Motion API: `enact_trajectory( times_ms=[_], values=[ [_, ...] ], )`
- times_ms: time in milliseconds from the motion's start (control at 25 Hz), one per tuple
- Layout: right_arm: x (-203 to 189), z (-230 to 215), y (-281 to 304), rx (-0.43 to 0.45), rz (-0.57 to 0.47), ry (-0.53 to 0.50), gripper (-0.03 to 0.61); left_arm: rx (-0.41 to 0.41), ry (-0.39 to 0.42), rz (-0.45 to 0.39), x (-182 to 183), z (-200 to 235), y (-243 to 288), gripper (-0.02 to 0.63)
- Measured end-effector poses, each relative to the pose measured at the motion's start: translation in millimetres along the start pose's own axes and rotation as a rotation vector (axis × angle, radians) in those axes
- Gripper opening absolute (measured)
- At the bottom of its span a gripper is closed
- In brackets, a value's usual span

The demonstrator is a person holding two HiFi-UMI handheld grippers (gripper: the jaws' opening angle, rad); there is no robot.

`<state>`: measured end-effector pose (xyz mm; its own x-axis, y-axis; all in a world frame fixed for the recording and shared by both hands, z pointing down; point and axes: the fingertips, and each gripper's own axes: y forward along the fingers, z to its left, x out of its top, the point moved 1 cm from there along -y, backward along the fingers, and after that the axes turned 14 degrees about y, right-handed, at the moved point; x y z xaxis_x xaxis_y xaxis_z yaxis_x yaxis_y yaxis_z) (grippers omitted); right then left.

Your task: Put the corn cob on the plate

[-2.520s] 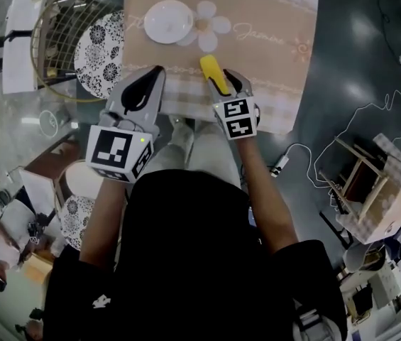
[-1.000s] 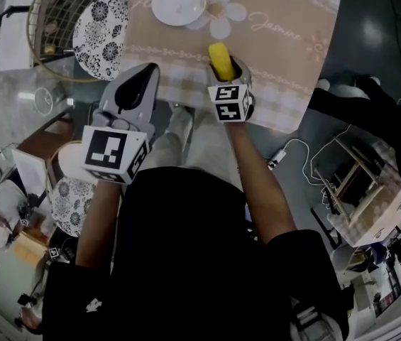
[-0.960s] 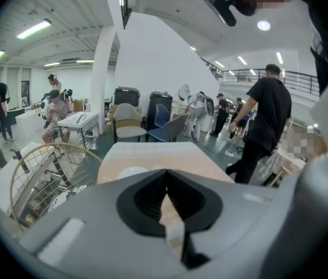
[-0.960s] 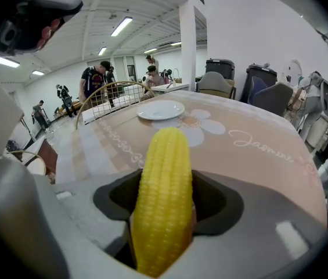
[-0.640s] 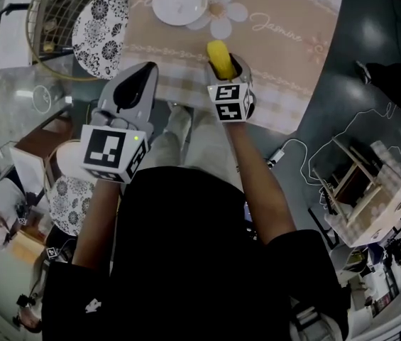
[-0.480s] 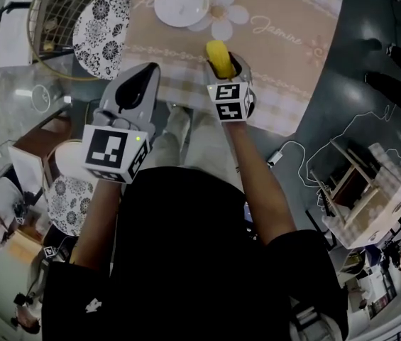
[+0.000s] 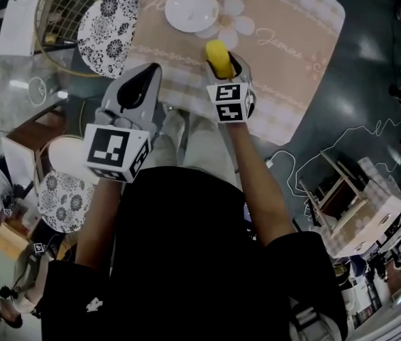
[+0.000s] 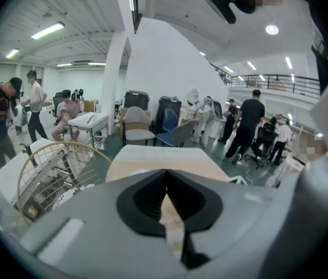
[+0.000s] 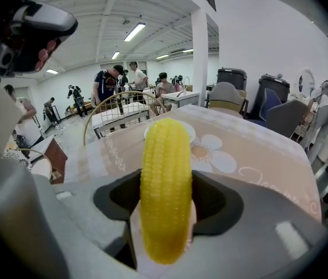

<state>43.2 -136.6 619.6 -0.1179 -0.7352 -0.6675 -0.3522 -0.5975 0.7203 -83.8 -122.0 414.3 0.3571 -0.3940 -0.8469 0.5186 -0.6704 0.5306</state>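
Observation:
The yellow corn cob (image 9: 165,185) stands upright between the jaws of my right gripper (image 9: 165,214), which is shut on it. In the head view the corn cob (image 7: 218,57) pokes out ahead of the right gripper (image 7: 223,68), above the near part of the beige tablecloth. The white plate (image 7: 191,9) lies farther off and to the left, beside a printed daisy; the plate (image 9: 191,131) shows just behind the cob. My left gripper (image 7: 140,84) hovers near the table's front left edge, jaws shut with nothing in them. The left gripper (image 8: 165,197) points toward the table.
The table (image 7: 285,55) carries a beige cloth with checked borders. A wire basket (image 7: 62,20) and a black-and-white patterned stool (image 7: 108,38) stand at its left. Wooden furniture (image 7: 342,212) and cables lie on the floor at right. People stand around in the hall.
The right gripper has taken hold of the corn cob and lifted it off the cloth. Since a second ago both grippers have stayed nearly still; the view has shifted a little.

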Motion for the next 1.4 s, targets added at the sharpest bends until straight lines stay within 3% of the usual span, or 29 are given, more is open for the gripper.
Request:
enact_trajectory(
  times_ms=[280, 960, 1400],
  values=[
    [27, 9, 5, 0.036, -0.022, -0.030, 0.254, 0.060, -0.027, -0.021, 0, 11, -9, 0.006],
    [102, 20, 66, 0.121, -0.018, -0.110, 0.255, 0.155, -0.107, 0.035, -22, 24, -18, 0.006],
    [116, 20, 109, 0.154, 0.029, -0.151, 0.253, 0.195, -0.146, 0.062, -30, 29, -11, 0.006]
  ],
)
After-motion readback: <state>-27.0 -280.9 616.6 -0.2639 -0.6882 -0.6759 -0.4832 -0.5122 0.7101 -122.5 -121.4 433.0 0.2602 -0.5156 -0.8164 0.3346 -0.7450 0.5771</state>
